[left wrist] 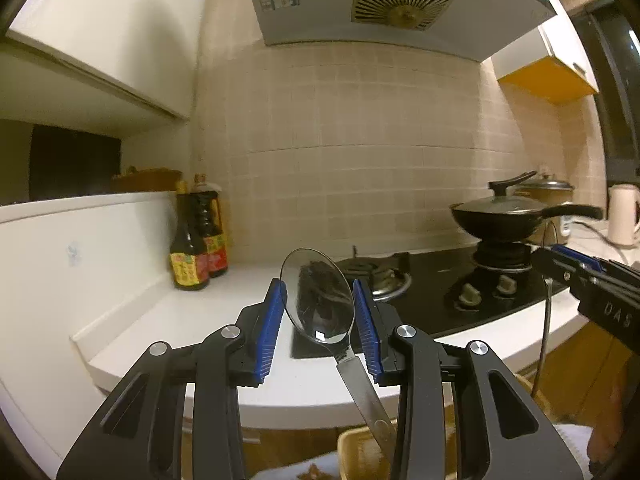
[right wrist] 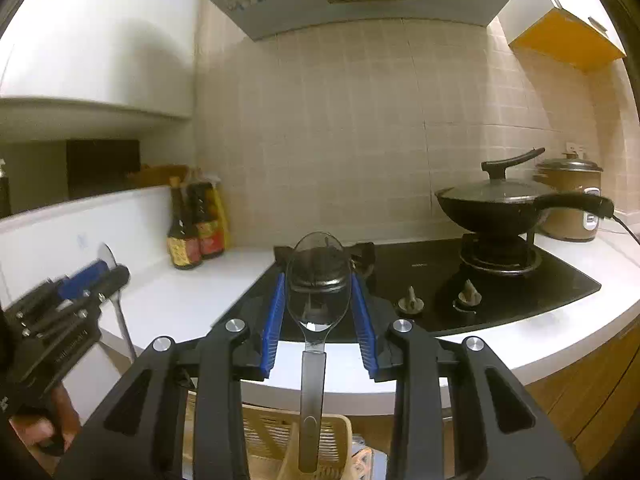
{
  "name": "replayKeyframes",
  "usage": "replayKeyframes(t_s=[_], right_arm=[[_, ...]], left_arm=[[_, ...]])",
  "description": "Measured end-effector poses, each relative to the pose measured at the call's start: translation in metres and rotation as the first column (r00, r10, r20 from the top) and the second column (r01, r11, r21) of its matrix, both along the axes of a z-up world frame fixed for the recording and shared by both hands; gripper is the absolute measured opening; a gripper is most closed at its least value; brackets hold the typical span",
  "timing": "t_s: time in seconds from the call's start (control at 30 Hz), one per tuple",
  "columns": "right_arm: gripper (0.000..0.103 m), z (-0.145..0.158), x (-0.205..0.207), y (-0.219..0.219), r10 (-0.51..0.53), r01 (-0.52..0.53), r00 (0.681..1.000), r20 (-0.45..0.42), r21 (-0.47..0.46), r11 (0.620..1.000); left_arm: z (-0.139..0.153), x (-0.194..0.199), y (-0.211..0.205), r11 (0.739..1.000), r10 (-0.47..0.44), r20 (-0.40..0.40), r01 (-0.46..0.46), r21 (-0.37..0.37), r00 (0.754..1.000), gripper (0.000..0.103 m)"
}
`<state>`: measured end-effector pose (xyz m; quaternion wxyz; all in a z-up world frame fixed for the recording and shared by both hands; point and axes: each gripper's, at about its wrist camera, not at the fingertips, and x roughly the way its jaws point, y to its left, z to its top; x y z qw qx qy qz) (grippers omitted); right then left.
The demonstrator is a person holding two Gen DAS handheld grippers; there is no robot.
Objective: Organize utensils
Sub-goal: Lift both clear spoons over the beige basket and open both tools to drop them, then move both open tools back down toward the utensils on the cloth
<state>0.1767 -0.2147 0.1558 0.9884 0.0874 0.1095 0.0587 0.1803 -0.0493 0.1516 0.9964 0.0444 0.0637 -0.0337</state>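
My left gripper (left wrist: 320,322) is shut on a steel spoon (left wrist: 318,300), bowl up between the blue pads, handle slanting down toward a beige slotted basket (left wrist: 360,454) below. My right gripper (right wrist: 319,318) is shut on a second steel spoon (right wrist: 318,288), bowl up, handle hanging straight down over the beige basket (right wrist: 268,436). Each gripper shows in the other's view: the right gripper (left wrist: 560,264) at the right edge, the left gripper (right wrist: 80,280) at the left with its spoon (right wrist: 110,258). Both are held above the white counter's front edge.
A white counter (left wrist: 180,320) carries two dark sauce bottles (left wrist: 196,240) at the back left. A black gas hob (right wrist: 440,280) holds a lidded black wok (right wrist: 496,204). A rice cooker (right wrist: 572,200) and a white kettle (left wrist: 622,216) stand at the right.
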Motion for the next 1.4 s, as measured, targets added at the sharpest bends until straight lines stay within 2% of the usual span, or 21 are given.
replayKeyframes(t_s=[0.27, 0.43, 0.57, 0.6, 0.63, 0.7, 0.83, 1.03, 1.13, 1.23, 1.4], right_arm=[[0.030, -0.043, 0.013, 0.013, -0.007, 0.006, 1.000, -0.020, -0.052, 0.999], [0.030, -0.054, 0.005, 0.015, -0.005, 0.004, 1.000, -0.022, -0.049, 0.999], [0.031, -0.057, -0.003, 0.014, 0.014, -0.016, 0.998, -0.056, -0.038, 0.999], [0.034, -0.058, -0.006, 0.013, 0.025, -0.028, 0.997, -0.069, -0.032, 0.999], [0.043, -0.058, -0.008, 0.012, 0.034, -0.036, 0.996, -0.081, -0.027, 0.999], [0.050, -0.057, -0.017, 0.010, 0.043, -0.045, 0.995, -0.093, -0.021, 0.999], [0.050, -0.052, -0.037, 0.008, 0.056, -0.058, 0.991, -0.120, -0.013, 0.998], [0.050, -0.039, -0.067, 0.004, 0.077, -0.079, 0.978, -0.192, -0.005, 0.997], [0.050, -0.033, -0.080, 0.004, 0.106, -0.106, 0.963, -0.249, 0.013, 0.994], [0.050, -0.028, -0.091, 0.008, 0.127, -0.129, 0.946, -0.300, 0.015, 0.992], [0.050, -0.033, -0.103, 0.022, 0.163, -0.184, 0.899, -0.406, -0.012, 0.983]], left_arm=[[-0.035, 0.009, -0.003, 0.998, 0.044, 0.008, -0.044, 0.035, 0.999, 0.034], [-0.046, 0.007, -0.003, 0.998, 0.025, -0.018, -0.024, 0.050, 1.000, 0.035], [-0.048, 0.002, -0.001, 0.998, -0.005, -0.041, 0.008, 0.055, 0.999, 0.036], [-0.048, -0.002, 0.000, 0.998, -0.026, -0.056, 0.029, 0.056, 0.998, 0.040], [-0.047, -0.005, 0.000, 0.997, -0.038, -0.065, 0.042, 0.060, 0.997, 0.045], [-0.047, -0.011, 0.000, 0.997, -0.046, -0.074, 0.051, 0.065, 0.996, 0.045], [-0.040, -0.029, 0.009, 0.993, -0.111, -0.121, 0.114, 0.017, 0.986, 0.047], [-0.025, -0.057, 0.025, 0.966, -0.251, -0.223, 0.230, -0.118, 0.942, 0.047], [-0.020, -0.072, 0.030, 0.953, -0.295, -0.252, 0.262, -0.154, 0.922, 0.047], [-0.016, -0.085, 0.033, 0.944, -0.323, -0.291, 0.283, -0.172, 0.901, 0.047], [-0.026, -0.100, 0.030, 0.933, -0.359, -0.404, 0.313, -0.177, 0.841, 0.047]])
